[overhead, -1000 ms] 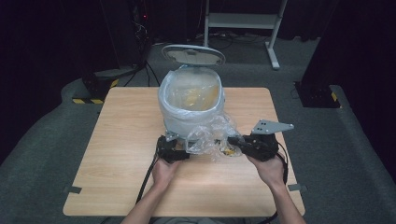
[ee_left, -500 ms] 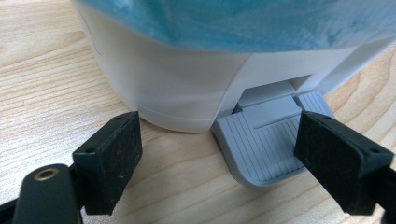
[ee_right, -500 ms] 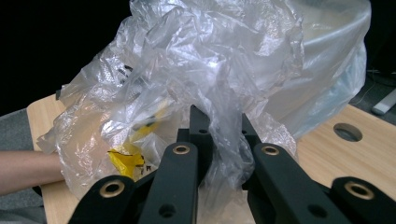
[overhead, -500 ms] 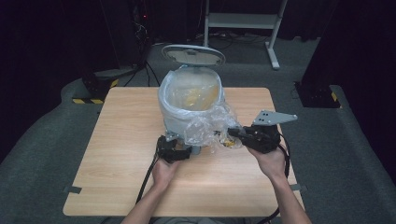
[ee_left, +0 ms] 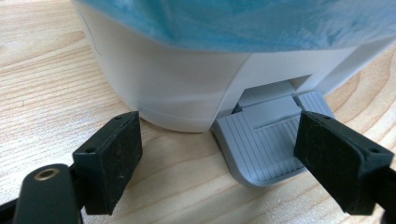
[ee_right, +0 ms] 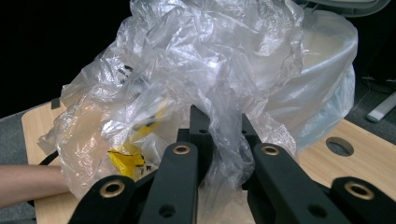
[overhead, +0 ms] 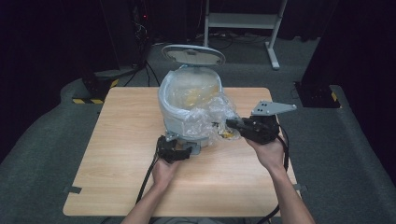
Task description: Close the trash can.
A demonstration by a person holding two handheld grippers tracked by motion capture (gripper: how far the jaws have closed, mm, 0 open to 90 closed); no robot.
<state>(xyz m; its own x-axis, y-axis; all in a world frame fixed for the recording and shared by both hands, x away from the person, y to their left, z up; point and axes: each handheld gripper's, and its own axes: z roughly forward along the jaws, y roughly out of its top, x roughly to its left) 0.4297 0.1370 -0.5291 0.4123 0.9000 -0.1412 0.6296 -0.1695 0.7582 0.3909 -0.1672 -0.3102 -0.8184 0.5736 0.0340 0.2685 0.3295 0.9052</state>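
The right gripper (overhead: 229,124) pinches a clear plastic bag (overhead: 210,116) holding yellow scraps, beside the lined white bin (overhead: 180,109). The left gripper (ee_left: 219,158), jaws wide, straddles the bin's grey pedal (ee_left: 266,144). The bag hangs higher than before.

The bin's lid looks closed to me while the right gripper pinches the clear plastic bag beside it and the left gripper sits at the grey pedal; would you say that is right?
Not quite: the lid stands open, as the high view shows. The right gripper does pinch the clear plastic bag beside the bin, and the left gripper sits at the grey pedal.
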